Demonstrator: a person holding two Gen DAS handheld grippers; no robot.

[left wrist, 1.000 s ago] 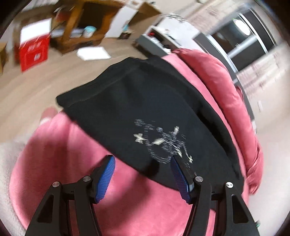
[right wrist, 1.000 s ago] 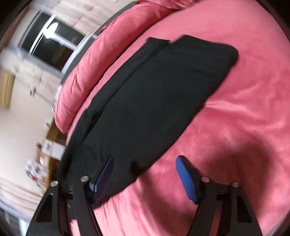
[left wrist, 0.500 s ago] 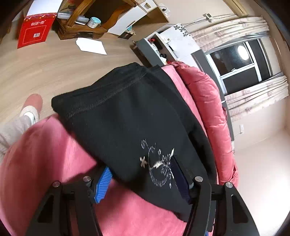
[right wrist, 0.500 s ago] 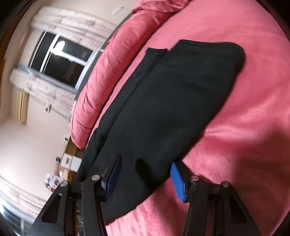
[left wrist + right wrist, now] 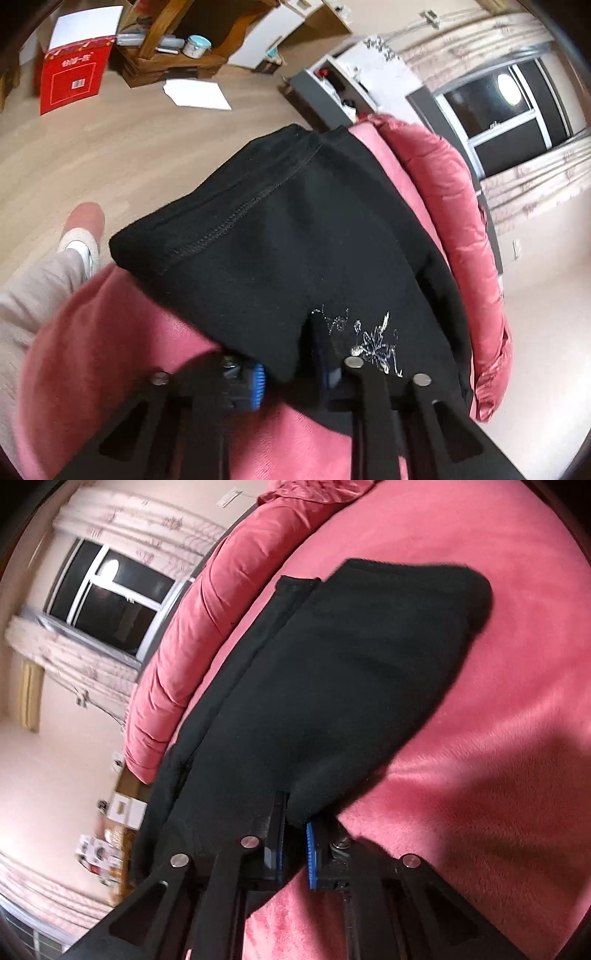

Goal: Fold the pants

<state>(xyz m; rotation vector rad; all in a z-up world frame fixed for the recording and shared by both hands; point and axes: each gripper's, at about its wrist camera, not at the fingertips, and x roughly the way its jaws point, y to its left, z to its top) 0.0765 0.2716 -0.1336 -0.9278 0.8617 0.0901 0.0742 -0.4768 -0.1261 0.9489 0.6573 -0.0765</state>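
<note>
Black pants with a silver floral print lie folded lengthwise on a pink bed. In the left wrist view my left gripper is shut on the near edge of the pants, by the print; fabric covers its fingertips. In the right wrist view the pants stretch away across the pink bed. My right gripper is shut on their near edge, with cloth bunched between the blue pads.
A pink quilted headboard runs along the far side of the bed and shows in the right wrist view. A wooden floor holds a red box, white paper and wooden furniture. The person's foot stands by the bed.
Both grippers moved forward onto the near edge of the pants and closed from wide open to shut on the fabric.
</note>
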